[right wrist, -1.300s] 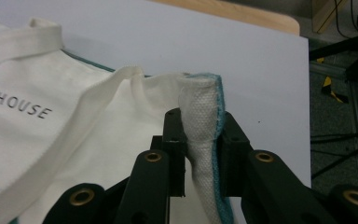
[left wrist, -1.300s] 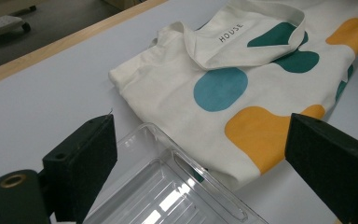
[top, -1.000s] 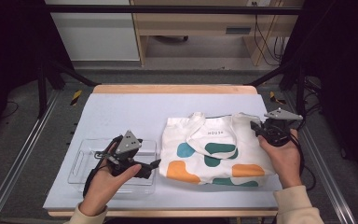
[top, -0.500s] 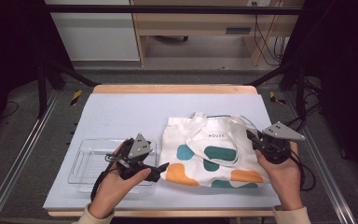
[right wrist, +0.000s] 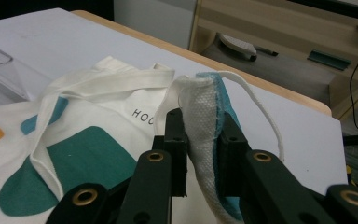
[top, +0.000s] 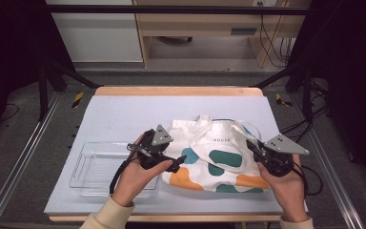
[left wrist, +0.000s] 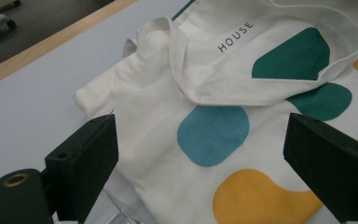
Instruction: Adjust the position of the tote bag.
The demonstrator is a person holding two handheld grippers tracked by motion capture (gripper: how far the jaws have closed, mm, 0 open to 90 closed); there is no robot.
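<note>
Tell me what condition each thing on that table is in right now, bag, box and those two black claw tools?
Tote bag: lying flat and rumpled on the table, handles loose on top, right edge pinched.
Clear plastic tray: upright, nothing visible inside.
Left gripper: open, fingers spread over the bag's left edge, not pressing it.
Right gripper: shut on a fold of the bag's edge.

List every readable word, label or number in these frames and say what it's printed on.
"HOUSE": dark capitals on the cream tote bag, above its teal patch, clear in the left gripper view.
"HO": the same word in the right gripper view, cut off by the fabric fold.
Nothing else is readable.
</note>
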